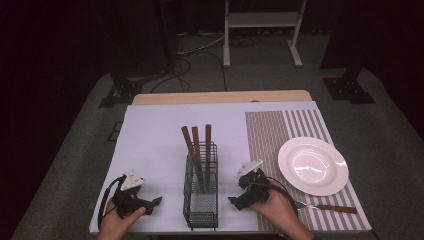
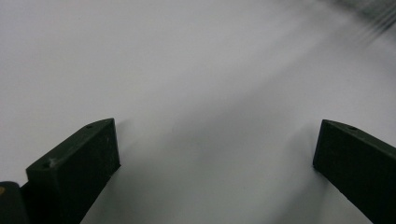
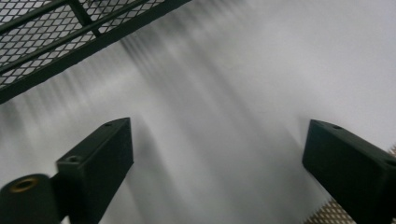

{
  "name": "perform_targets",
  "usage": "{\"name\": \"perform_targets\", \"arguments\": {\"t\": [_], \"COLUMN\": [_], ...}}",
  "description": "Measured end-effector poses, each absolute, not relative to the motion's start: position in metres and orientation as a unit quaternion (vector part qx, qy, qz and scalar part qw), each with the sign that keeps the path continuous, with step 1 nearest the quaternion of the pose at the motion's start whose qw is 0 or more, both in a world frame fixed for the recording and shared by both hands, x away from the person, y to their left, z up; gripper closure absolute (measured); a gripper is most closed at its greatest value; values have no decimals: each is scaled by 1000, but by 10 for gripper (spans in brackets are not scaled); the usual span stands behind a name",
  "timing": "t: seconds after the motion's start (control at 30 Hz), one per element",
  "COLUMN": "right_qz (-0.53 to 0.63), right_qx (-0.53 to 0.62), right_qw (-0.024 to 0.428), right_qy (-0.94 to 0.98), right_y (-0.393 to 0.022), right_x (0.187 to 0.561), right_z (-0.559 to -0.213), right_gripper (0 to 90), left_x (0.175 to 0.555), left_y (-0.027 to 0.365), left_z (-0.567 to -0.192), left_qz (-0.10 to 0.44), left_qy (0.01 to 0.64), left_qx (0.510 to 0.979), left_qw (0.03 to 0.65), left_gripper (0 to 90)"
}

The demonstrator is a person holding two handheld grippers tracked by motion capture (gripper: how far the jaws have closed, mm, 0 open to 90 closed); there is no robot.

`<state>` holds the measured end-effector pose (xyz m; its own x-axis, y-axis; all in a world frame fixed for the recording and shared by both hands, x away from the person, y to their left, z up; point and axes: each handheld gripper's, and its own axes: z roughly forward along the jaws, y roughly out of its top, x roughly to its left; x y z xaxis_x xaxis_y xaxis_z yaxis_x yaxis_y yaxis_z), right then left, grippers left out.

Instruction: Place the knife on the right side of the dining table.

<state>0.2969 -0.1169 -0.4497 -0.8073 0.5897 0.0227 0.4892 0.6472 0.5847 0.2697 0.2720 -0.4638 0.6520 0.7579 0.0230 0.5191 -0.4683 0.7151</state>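
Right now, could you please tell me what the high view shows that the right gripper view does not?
The high view alone takes in the white plate, the fork on the striped placemat, and three wooden handles standing in the mesh basket. The right gripper view alone gives a close look between the open right gripper, with nothing between its jaws. Both share the mesh basket and the white table cover.

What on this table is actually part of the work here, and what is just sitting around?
Likely part of the work:
- black mesh basket holding three brown-handled utensils
- fork on the striped placemat
- white plate
- left gripper and right gripper, both open and empty

Just around:
- white frame on the floor beyond the table
- black stand bases
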Motion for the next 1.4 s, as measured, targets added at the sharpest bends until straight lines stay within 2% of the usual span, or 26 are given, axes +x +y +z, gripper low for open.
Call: {"name": "perform_targets", "arguments": {"t": [0.17,0.63,1.4], "right_qz": [305,341,390], "right_qx": [305,308,306], "right_qw": [68,62,77], "right_qy": [900,886,865], "right_y": [-119,-128,-136], "right_x": [303,321,340], "right_z": [-447,-431,-394], "right_gripper": [146,153,153], "left_x": [270,270,270], "left_y": [272,272,272], "left_z": [-464,-464,-464], "left_qz": [171,172,171], "left_qy": [380,380,382], "left_qx": [839,839,838], "left_qw": [349,348,350], "left_gripper": [0,0,0]}}
